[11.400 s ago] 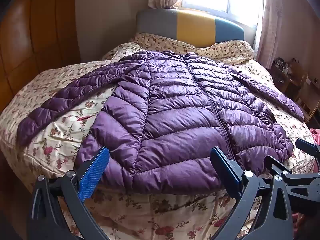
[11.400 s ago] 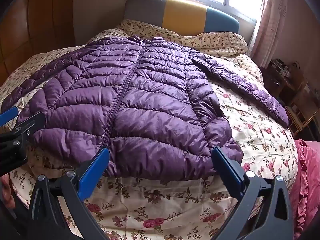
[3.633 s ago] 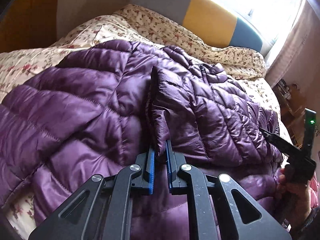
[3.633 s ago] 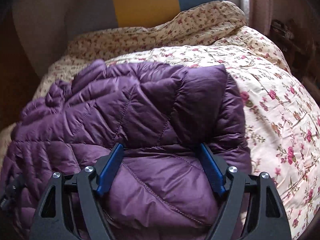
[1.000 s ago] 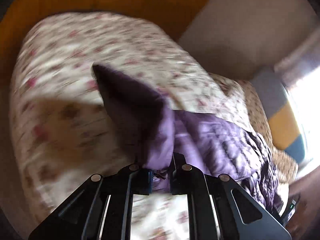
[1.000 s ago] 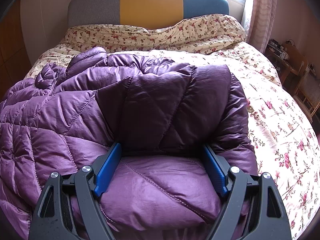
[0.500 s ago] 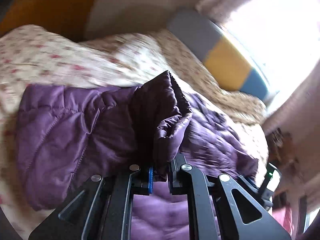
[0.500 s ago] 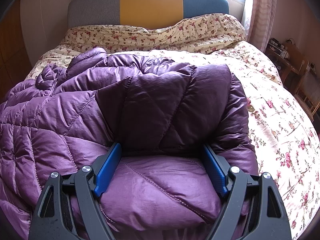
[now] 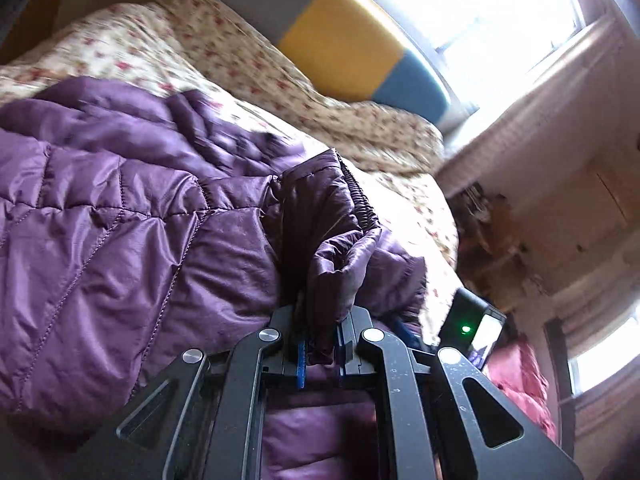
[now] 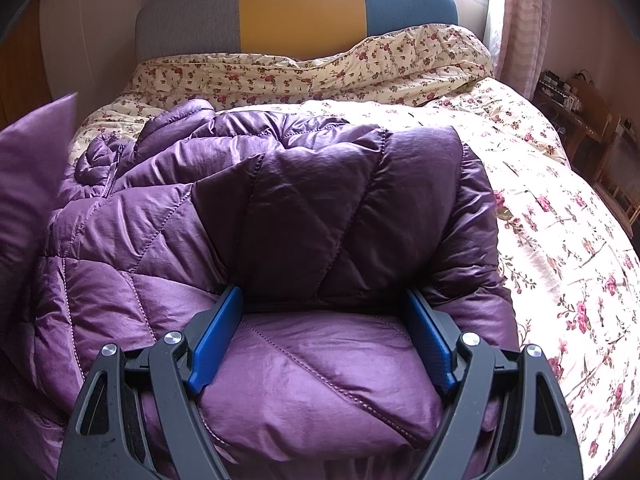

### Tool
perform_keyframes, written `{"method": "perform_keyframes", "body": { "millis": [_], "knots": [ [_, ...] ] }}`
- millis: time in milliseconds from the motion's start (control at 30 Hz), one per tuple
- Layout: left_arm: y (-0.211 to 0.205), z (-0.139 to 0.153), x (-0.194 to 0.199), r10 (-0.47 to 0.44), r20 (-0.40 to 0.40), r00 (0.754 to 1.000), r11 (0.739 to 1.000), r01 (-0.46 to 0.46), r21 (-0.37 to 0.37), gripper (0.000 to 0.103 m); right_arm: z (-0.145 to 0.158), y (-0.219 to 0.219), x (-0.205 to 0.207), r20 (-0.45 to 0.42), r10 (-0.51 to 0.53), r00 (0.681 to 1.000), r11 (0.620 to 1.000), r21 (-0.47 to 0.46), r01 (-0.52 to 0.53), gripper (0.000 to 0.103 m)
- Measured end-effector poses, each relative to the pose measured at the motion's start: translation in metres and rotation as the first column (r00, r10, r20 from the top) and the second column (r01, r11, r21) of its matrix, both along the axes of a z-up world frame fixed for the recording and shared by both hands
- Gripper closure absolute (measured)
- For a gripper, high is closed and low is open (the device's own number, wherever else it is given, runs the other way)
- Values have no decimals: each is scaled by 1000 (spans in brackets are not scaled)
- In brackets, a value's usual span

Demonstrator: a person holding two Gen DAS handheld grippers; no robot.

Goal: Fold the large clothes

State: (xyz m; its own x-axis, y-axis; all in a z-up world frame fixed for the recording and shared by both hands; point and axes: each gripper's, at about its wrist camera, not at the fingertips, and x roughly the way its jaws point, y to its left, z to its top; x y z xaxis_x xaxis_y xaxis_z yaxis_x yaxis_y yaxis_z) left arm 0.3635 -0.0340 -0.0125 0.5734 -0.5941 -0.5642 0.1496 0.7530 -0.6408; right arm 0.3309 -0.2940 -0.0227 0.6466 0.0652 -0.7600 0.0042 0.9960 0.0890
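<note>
A purple quilted down jacket [image 10: 304,216] lies partly folded on the floral bed [image 10: 560,248]. My left gripper [image 9: 320,356] is shut on the jacket's sleeve cuff [image 9: 332,236] and holds it up above the jacket body [image 9: 120,248]. My right gripper [image 10: 322,340] is open, its blue pads pressed down on the folded right side of the jacket. The lifted sleeve shows blurred at the left edge of the right wrist view [image 10: 28,176]. The right gripper's body, with a green light, shows in the left wrist view [image 9: 468,328].
A grey, yellow and blue headboard [image 10: 296,8] stands at the far end under a bright window. The floral quilt is bunched below it [image 10: 320,68]. Wooden furniture [image 10: 580,116] stands to the right of the bed. A pink cloth [image 9: 516,380] lies beside the bed.
My left gripper has swung the held sleeve from the left side of the bed over toward the jacket's middle and right. My right gripper has stayed open and still on the jacket.
</note>
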Motion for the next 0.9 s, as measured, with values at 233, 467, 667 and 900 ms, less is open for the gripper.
{"method": "perform_keyframes", "body": {
  "millis": [233,467,667,900],
  "knots": [
    [-34,-18,15,-106,-31,994,993,104,-62,93,0,1,0,1,0,1000,1000,6,0,22],
    [-20,-15,12,-98,-44,994,990,93,-106,50,-1,0,0,1,0,1000,1000,2,0,22],
    [19,7,-9,-24,13,1000,997,25,-72,50,-1,1,0,-1,0,1000,1000,-3,0,22],
    [87,12,-37,121,59,991,984,-128,126,50,10,-8,-4,6,-25,1000,1000,16,25,37]
  ]
}}
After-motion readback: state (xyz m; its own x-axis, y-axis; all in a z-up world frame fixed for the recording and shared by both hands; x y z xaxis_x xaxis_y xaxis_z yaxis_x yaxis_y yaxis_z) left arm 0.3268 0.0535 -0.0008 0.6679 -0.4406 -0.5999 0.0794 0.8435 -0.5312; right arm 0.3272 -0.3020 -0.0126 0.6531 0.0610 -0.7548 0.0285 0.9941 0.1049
